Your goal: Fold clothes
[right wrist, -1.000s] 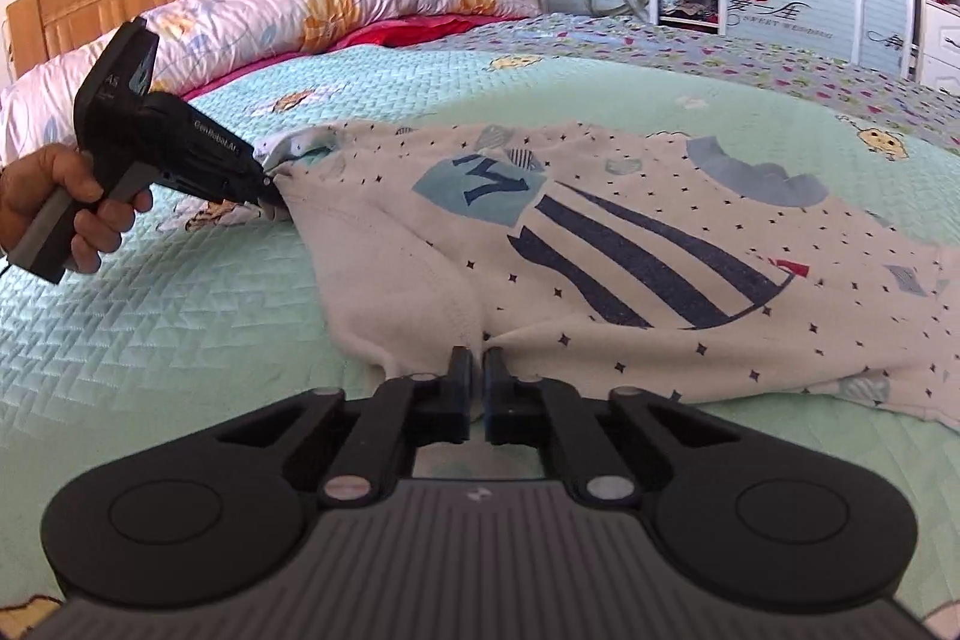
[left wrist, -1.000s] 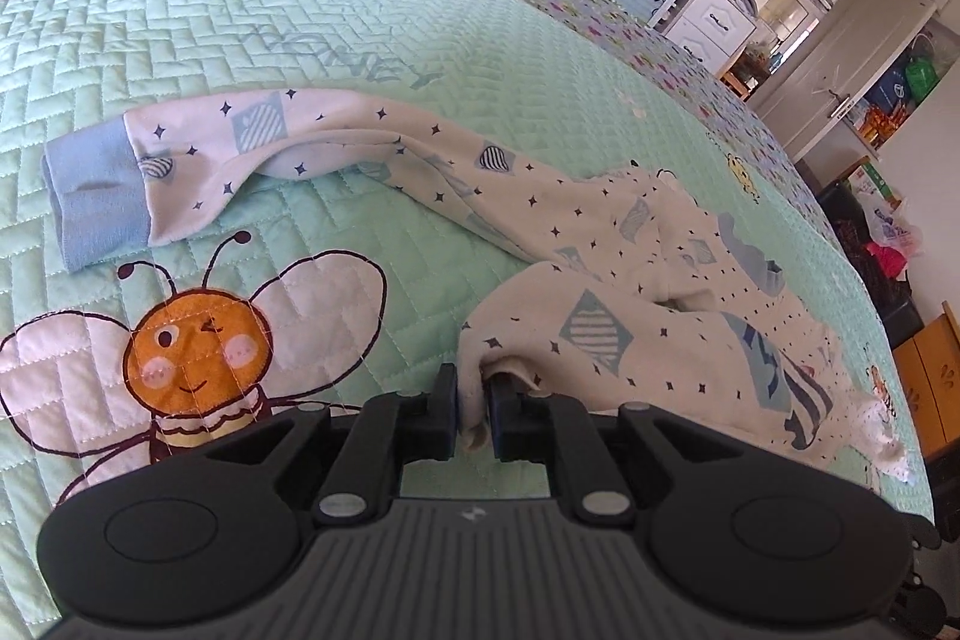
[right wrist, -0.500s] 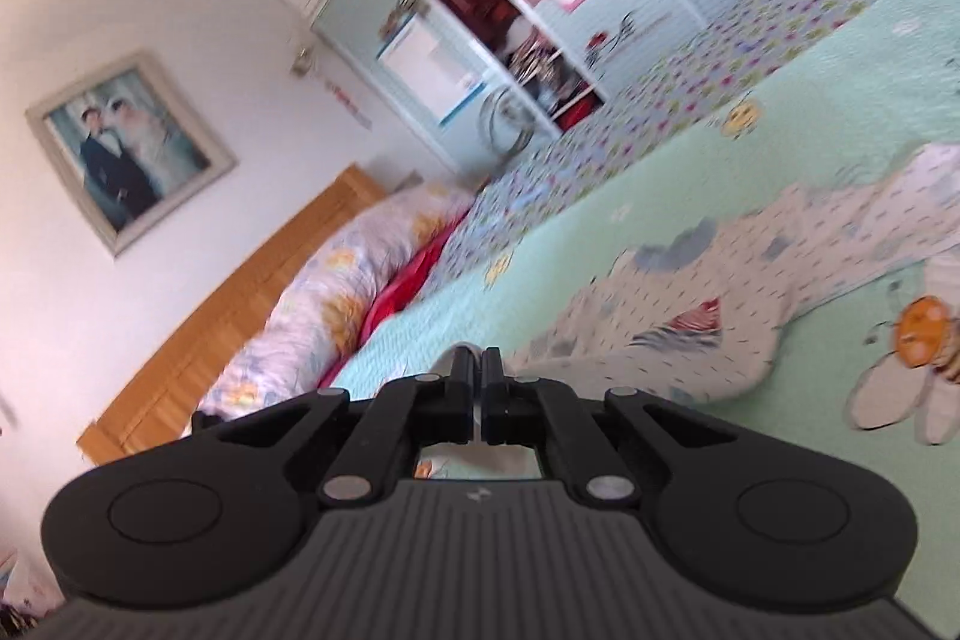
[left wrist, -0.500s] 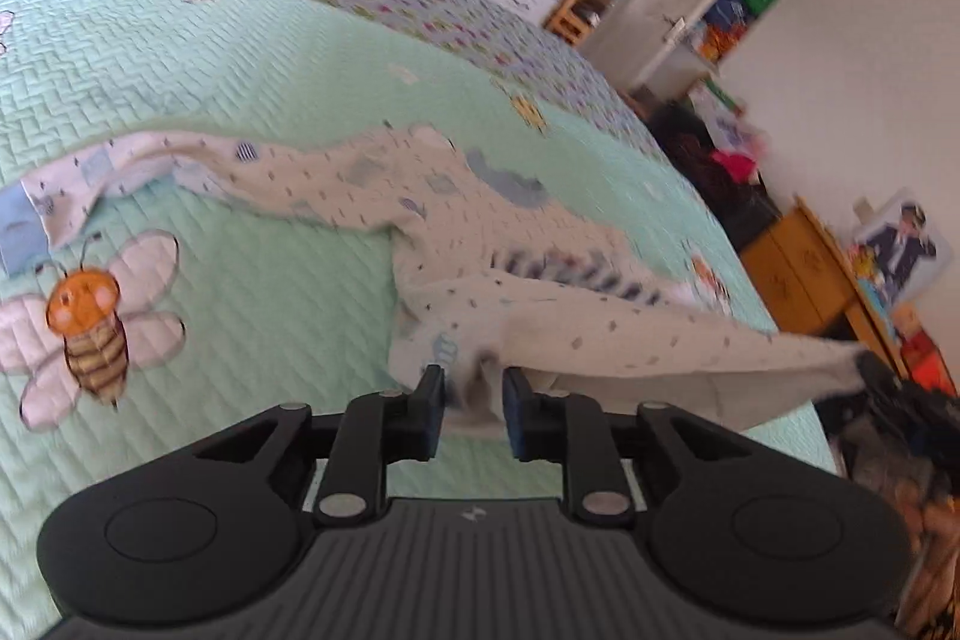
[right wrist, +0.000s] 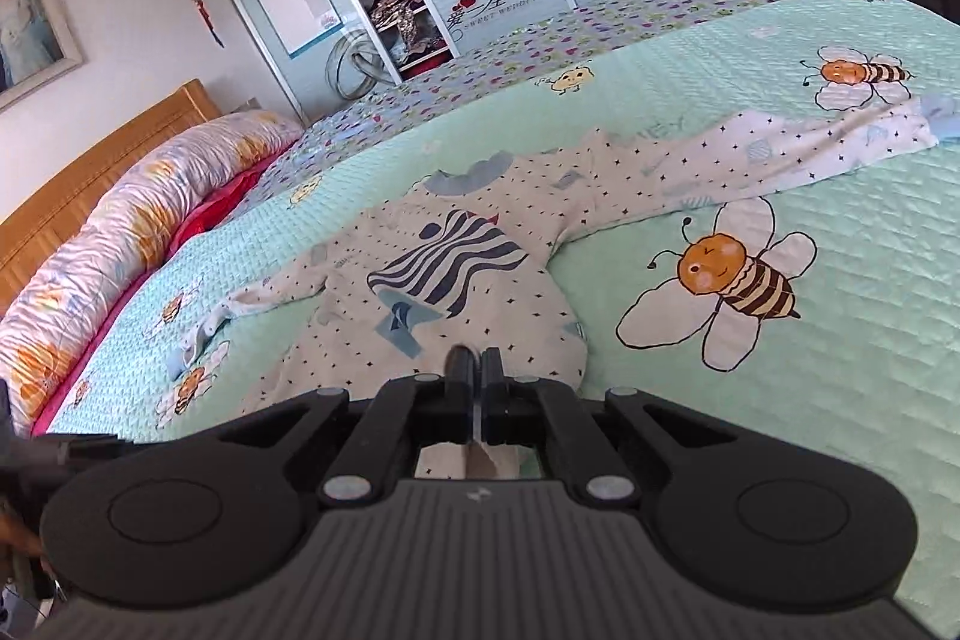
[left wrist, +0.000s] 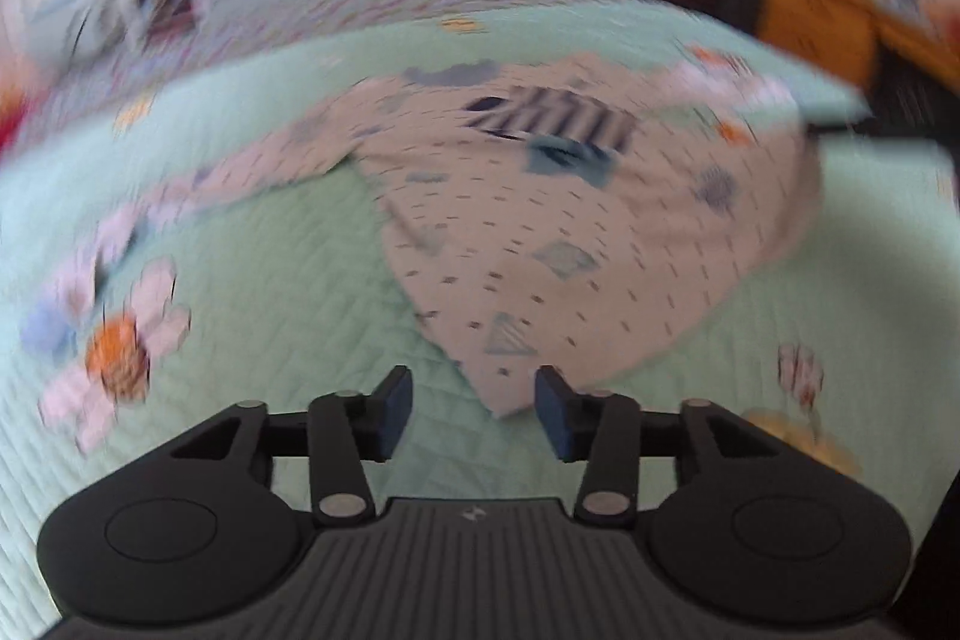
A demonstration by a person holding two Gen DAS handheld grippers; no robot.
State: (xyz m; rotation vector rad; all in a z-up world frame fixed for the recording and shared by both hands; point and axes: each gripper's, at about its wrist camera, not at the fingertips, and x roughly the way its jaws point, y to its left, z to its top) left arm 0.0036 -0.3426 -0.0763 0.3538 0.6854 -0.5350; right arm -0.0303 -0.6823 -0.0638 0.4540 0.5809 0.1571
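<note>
1. Left gripper point(left wrist: 473, 403) stands wide apart over the bed point(left wrist: 252, 280), gripping nothing; a corner of the shirt point(left wrist: 540, 244) lies between and just ahead of its fingers. That view is badly blurred.
2. Right gripper point(right wrist: 474, 376) is pinched narrow, and we see a sliver of pale cloth caught behind its fingers, so we judge it has the shirt's near edge.
3. Shirt placement: it lies on the green bee-print quilt, striped print facing up, body bunched and partly doubled over near us.
4. One long sleeve point(right wrist: 828, 142) stretches flat away to the right, blue cuff at its end; the other sleeve point(right wrist: 240, 304) trails off to the left.
5. Progress, as we read it: the body looks partway gathered, but both sleeves lie outside it, so this is no tidy folded bundle.
6. What's left: sleeves brought in, body squared up.
</note>
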